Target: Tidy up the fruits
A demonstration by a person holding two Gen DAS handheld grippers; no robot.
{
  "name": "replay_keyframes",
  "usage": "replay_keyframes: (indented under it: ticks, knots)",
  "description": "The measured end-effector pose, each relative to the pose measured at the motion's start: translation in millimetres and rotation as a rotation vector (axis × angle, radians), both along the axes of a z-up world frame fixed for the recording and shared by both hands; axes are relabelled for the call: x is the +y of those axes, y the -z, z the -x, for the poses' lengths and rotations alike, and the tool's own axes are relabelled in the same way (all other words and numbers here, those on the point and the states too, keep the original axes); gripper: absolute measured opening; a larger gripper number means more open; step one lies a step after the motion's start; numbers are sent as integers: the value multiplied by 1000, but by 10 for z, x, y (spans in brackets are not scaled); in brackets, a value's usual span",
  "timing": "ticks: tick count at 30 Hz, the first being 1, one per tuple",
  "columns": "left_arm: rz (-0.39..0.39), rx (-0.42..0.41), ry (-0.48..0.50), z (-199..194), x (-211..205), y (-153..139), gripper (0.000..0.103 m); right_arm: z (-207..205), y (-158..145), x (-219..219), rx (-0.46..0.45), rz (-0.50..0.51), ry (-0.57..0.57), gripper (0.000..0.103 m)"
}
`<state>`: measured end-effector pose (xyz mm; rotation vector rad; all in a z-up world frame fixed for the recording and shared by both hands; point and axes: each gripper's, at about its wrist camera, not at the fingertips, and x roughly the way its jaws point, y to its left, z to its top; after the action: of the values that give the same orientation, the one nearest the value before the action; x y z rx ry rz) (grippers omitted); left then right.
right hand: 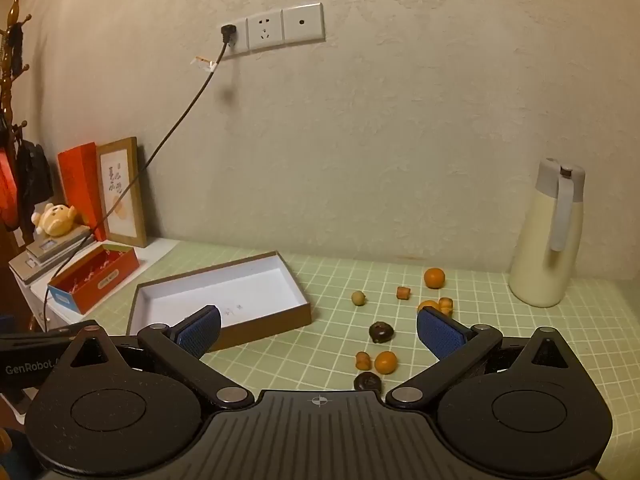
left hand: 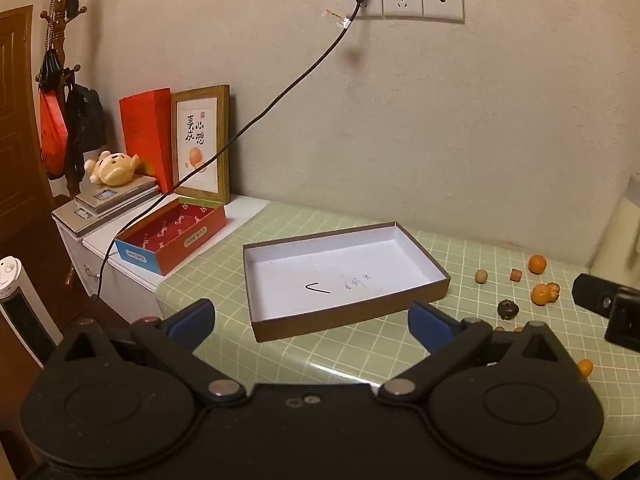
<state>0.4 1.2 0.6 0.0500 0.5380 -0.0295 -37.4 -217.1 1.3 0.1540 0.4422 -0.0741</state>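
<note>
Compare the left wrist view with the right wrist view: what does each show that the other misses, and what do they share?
Only the left wrist view shows the white tower fan at its left edge and the wooden door.

Only the right wrist view shows the whole cream thermos and the fruit nearest the camera, such as the second dark fruit.

Both show the empty white-lined box, the red gift box, the framed picture, the wall sockets, and each view's own tongs open and holding nothing: left tongs, right tongs.

One empty tray point(right hand: 224, 332), two dark fruits point(right hand: 381, 332), about seven orange or tan ones point(right hand: 434, 278).
</note>
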Motion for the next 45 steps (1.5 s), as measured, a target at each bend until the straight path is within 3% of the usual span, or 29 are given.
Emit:
replay_keyframes:
  ticks: [11,45]
  knots:
    - [-6,7,-7,-39,-80,91,97,8,-48,-8,3,-11,0,103]
    - [3,-14,1,-13,-28,-13,97,14,19,55,-3,-9,-15,103]
